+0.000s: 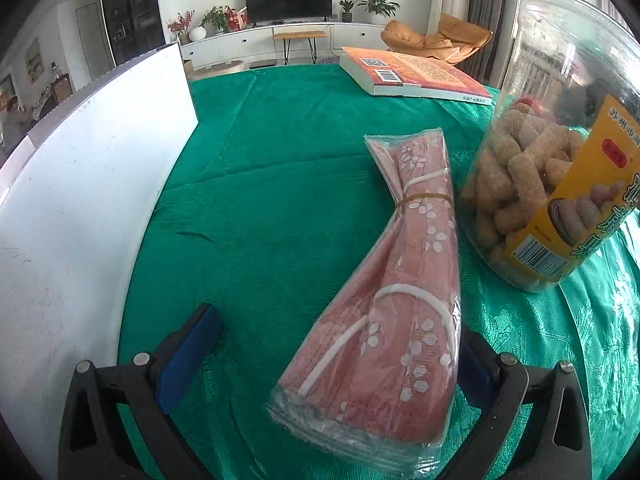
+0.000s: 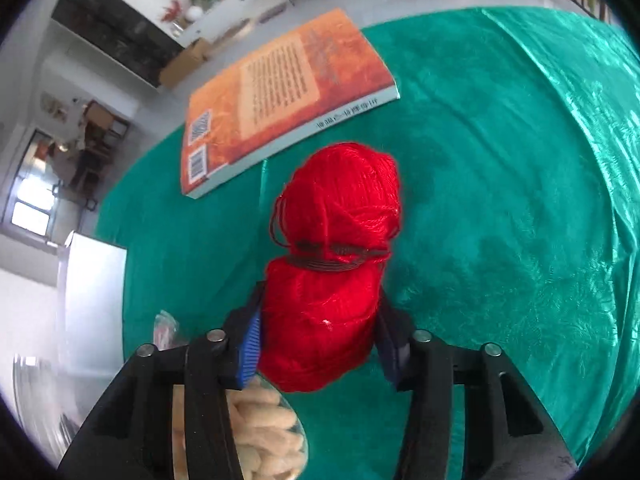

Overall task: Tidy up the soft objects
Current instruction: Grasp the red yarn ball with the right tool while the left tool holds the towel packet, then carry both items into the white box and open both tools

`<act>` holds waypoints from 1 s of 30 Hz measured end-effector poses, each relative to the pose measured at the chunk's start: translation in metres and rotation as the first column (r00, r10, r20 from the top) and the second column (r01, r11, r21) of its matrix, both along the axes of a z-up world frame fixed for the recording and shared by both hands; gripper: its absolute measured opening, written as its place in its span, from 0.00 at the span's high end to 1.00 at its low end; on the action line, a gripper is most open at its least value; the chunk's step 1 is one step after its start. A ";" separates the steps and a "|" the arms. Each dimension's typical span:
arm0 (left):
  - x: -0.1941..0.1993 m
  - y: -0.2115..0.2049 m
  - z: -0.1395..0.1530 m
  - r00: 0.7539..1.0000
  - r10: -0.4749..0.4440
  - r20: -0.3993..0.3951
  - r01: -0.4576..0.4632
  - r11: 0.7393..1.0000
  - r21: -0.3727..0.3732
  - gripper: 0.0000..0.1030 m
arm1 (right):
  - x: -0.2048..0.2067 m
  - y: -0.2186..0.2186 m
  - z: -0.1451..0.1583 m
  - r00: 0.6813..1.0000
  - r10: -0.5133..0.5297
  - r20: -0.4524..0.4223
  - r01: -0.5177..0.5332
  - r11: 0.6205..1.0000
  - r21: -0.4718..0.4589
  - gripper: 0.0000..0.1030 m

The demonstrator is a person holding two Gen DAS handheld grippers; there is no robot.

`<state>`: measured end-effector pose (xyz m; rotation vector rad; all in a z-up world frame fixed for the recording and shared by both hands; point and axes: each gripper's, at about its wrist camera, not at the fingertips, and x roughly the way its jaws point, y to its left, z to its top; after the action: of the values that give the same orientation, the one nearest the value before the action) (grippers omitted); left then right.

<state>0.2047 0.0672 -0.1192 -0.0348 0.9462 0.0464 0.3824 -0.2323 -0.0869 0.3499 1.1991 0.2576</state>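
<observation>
A pink flowered cloth sealed in clear plastic [image 1: 400,280], tied at its neck with a rubber band, lies on the green tablecloth [image 1: 272,184]. My left gripper [image 1: 332,356] is open, its blue-padded fingers wide apart; the packet's near end lies between them, against the right finger. My right gripper [image 2: 318,332] is shut on a red ball of yarn [image 2: 336,256] with a dark thread round its middle, and holds it above the green tablecloth [image 2: 500,200].
A clear jar of breaded snack sticks [image 1: 556,168] stands right of the packet and shows under my right gripper [image 2: 260,432]. An orange book [image 1: 416,76] lies at the far edge [image 2: 280,92]. A white board [image 1: 80,208] stands at the left.
</observation>
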 end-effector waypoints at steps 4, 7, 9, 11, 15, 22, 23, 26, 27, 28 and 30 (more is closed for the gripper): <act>-0.001 0.000 0.000 1.000 0.000 0.000 0.000 1.000 0.001 0.00 | -0.036 -0.027 0.025 0.999 0.038 -0.011 -0.040 0.966 -0.254 0.53; -0.002 0.000 0.000 1.000 0.000 -0.001 0.000 1.000 0.000 0.00 | -0.070 -0.030 0.032 0.979 0.164 -0.118 -0.199 0.887 -0.416 0.53; 0.001 -0.001 0.000 1.000 -0.002 -0.015 0.002 1.000 0.002 0.00 | -0.091 -0.032 0.033 0.970 0.187 -0.153 -0.237 0.866 -0.441 0.52; 0.010 -0.004 0.003 0.995 -0.019 -0.095 0.020 1.000 0.003 0.00 | -0.105 -0.028 0.026 0.970 0.188 -0.155 -0.240 0.845 -0.478 0.45; 0.016 -0.016 0.010 0.992 -0.064 -0.108 0.072 0.995 0.072 0.00 | -0.119 -0.028 0.016 0.983 0.149 -0.110 -0.184 0.865 -0.467 0.39; 0.032 -0.018 0.015 0.982 -0.145 -0.119 0.145 0.989 -0.010 0.60 | -0.124 -0.040 0.022 1.000 0.009 0.009 -0.005 0.932 -0.362 0.55; 0.033 -0.013 0.016 0.982 -0.150 -0.118 0.146 0.988 -0.044 0.61 | -0.117 -0.038 0.024 1.000 -0.013 0.022 0.020 0.938 -0.347 0.55; 0.027 0.007 0.031 0.991 -0.110 -0.077 0.096 0.981 -0.169 0.66 | -0.128 -0.044 0.046 0.993 -0.064 0.104 0.094 0.945 -0.315 0.56; 0.024 0.015 0.038 0.994 -0.094 -0.058 0.080 0.973 -0.216 0.66 | -0.132 -0.046 0.059 0.987 -0.073 0.143 0.113 0.948 -0.299 0.56; 0.019 0.024 0.048 0.996 -0.080 -0.037 0.067 0.960 -0.272 0.66 | -0.134 -0.049 0.069 0.981 -0.078 0.177 0.127 0.949 -0.287 0.56; 0.010 0.039 0.067 0.998 -0.057 -0.001 0.054 0.938 -0.343 0.66 | -0.141 -0.042 0.103 0.967 -0.073 0.245 0.142 0.950 -0.279 0.56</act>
<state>0.2146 0.1059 -0.0521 -0.3313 0.9570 -0.1720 0.2417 -0.2746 0.0164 0.1190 0.9652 0.0197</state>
